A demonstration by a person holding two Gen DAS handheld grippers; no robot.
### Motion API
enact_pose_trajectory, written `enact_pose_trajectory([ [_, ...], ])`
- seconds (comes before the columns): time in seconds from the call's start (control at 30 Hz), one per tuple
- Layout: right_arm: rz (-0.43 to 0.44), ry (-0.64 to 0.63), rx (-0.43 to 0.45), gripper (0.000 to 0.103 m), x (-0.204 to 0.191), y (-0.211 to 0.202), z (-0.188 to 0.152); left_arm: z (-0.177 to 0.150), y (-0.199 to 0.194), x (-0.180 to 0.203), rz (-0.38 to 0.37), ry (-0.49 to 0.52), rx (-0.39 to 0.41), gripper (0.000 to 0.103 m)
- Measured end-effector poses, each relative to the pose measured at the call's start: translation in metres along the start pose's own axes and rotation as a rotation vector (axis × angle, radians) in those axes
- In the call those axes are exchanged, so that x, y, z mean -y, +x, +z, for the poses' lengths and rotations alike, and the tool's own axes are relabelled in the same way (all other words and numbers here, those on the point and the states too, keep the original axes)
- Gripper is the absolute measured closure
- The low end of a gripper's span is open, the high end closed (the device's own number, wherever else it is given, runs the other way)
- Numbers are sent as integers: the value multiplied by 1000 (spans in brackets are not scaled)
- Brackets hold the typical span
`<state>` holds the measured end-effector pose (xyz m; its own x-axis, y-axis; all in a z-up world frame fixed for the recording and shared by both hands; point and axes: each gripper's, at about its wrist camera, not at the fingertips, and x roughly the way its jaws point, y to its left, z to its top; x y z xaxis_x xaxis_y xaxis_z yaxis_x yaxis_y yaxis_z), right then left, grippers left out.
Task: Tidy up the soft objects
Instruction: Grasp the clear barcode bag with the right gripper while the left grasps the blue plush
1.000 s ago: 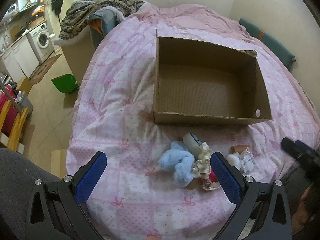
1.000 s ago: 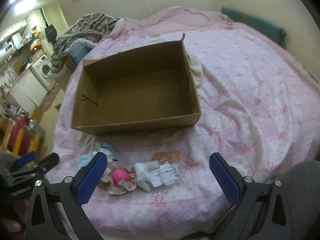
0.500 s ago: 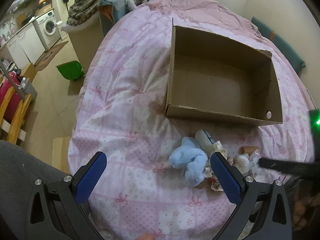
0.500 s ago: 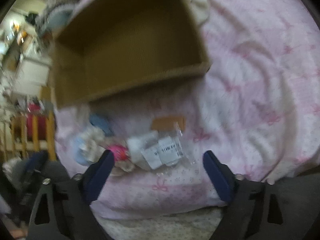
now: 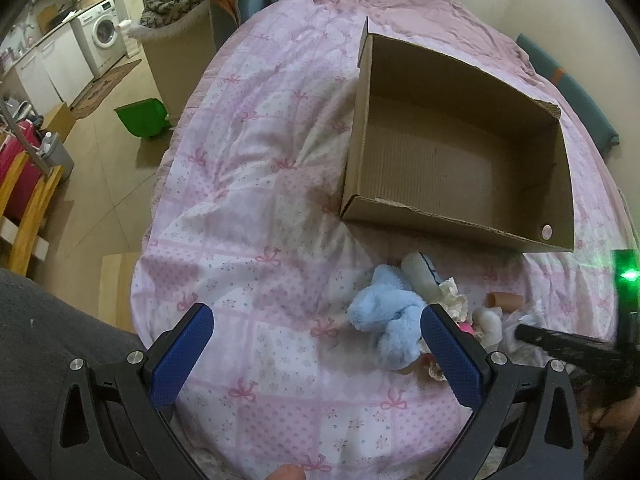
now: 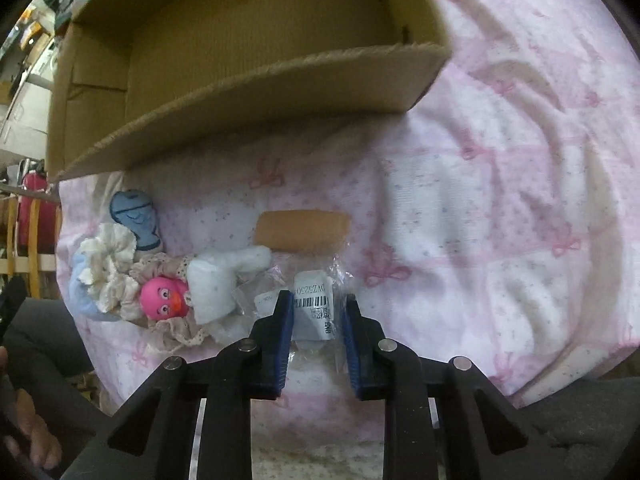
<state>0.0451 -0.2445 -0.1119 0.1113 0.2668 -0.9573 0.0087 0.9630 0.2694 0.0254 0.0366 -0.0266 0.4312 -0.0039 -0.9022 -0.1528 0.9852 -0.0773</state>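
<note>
The right claw [image 6: 316,312] pointed down at the bed [image 6: 500,200]. Its two blue fingers [image 6: 282,320] were closing in on a clear plastic packet [image 6: 314,308] with a barcode label. The packet sat right between them, and the pads looked to be touching its sides, with the plastic bunched up between them.

The left claw [image 5: 316,354] was wide open and held nothing. It hung over the pink blanket [image 5: 260,208], with a fluffy blue soft toy [image 5: 390,320] just beside its right finger.

The soft things lay in a small heap on the bed, near the front wall of the cardboard box [image 6: 248,80]. In the heap were a pink round toy with eyes [image 6: 164,298], some frilly cream cloth [image 6: 108,264], a white sock-like thing [image 6: 224,276] and a blue piece with a face on it [image 6: 134,218]. A small brown tube [image 6: 302,230] lay just behind the packet.

The box stood open on the bed with nothing seen inside it. A green bin [image 5: 142,118] sat on the floor beside the bed, and a washing machine [image 5: 102,36] stood farther off.
</note>
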Motion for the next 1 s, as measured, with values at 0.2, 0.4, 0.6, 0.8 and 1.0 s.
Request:
enact_pose_trajectory([
  [0.2,160,29,210,78,8,-57,-15,9,5,-5,-4,-25,-29,0],
  [0.4,212,44,259,78,11,-69,-23,23,18,-5,-26,-42,-110,5],
  [0.6,231,80,241,78,12,-62,-11,17,54,6,-122,-66,-289,24],
  [0.8,226,67,225,78,10,-54,-8,15,91,9,-197,-140,-407,55],
  [1.0,229,67,224,78,10,-54,-7,14,90,8,-260,-145,-399,89],
])
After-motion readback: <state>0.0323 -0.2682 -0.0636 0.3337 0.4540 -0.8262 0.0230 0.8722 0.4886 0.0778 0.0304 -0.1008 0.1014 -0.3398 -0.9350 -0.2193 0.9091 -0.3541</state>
